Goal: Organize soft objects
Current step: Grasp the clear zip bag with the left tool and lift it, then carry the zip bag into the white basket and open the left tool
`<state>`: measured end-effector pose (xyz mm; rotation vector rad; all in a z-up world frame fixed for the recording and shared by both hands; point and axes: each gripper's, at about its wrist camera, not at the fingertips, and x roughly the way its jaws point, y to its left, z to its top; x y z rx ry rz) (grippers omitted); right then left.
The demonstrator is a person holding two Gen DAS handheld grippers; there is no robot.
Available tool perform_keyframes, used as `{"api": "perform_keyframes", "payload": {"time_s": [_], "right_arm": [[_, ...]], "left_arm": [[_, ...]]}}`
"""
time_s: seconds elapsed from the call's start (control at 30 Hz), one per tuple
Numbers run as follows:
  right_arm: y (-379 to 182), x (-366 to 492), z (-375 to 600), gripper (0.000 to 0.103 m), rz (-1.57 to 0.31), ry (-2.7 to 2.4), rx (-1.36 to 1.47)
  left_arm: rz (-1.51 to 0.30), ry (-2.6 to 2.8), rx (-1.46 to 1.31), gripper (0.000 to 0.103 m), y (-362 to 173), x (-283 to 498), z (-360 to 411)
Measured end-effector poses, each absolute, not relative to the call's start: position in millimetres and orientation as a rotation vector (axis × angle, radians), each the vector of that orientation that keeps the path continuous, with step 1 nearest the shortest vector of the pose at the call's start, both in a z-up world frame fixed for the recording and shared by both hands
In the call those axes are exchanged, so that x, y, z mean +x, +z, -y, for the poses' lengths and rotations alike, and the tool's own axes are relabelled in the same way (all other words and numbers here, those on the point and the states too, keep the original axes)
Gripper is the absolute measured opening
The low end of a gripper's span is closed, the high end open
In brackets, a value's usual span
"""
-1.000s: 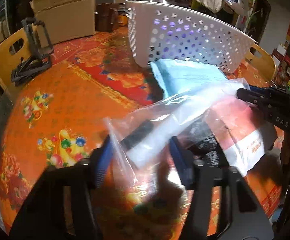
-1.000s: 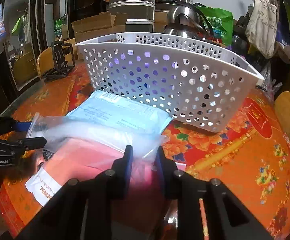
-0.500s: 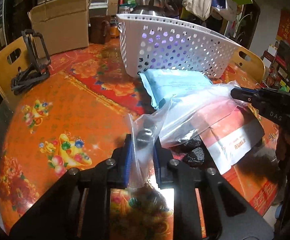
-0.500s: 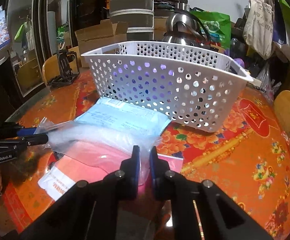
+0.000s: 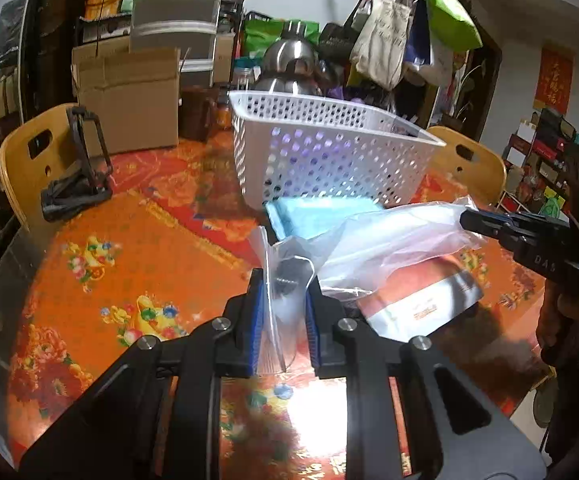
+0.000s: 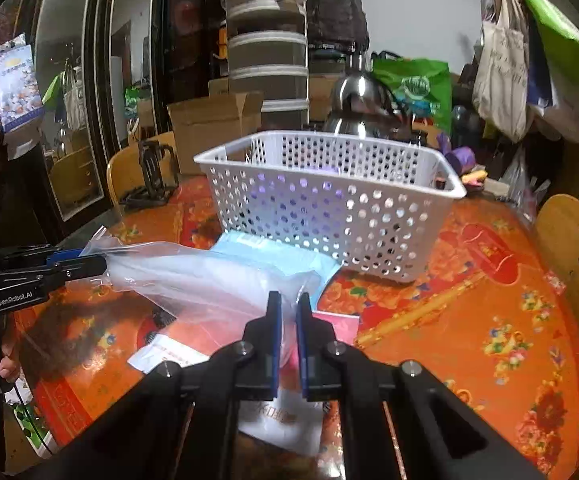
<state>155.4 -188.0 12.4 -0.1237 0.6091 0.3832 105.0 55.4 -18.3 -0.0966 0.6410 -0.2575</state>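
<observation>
A clear plastic bag point(image 5: 385, 240) point(image 6: 193, 276) hangs stretched between my two grippers, lifted above the table. My left gripper point(image 5: 285, 300) is shut on one end of it, my right gripper point(image 6: 287, 316) on the other end. Something dark shows inside the bag near the left fingers. Under the bag lie a light blue soft packet point(image 5: 309, 212) point(image 6: 273, 252) and a pink and white packet point(image 5: 421, 300) point(image 6: 169, 354). A white perforated basket point(image 5: 329, 156) point(image 6: 329, 204) stands just behind them on the table.
The table has an orange floral cloth point(image 5: 109, 280) point(image 6: 469, 320). A black phone stand point(image 5: 77, 176) sits at the far left. A cardboard box point(image 5: 129, 104), a steel kettle point(image 6: 361, 108) and wooden chairs point(image 6: 573, 256) stand around the table.
Both grippers closed on the ends of the clear bag and raised it off the packets. The view rose and pulled back from the basket.
</observation>
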Motion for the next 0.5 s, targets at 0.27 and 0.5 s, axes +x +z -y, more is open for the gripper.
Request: {"api": "perform_keyframes", "payload": {"time_s": [0.27,0.5], "right_arm": [[38,132,199,0.005,-0.54,0.379,-0.102],[69,130,213,0.005,-0.488,0.359,-0.092]], "left_arm": [[-0.571,-0.282,-0.096,0.017,11,84,-48],[-0.514,-0.291,-0.071,0.017,49,80,-35]]}}
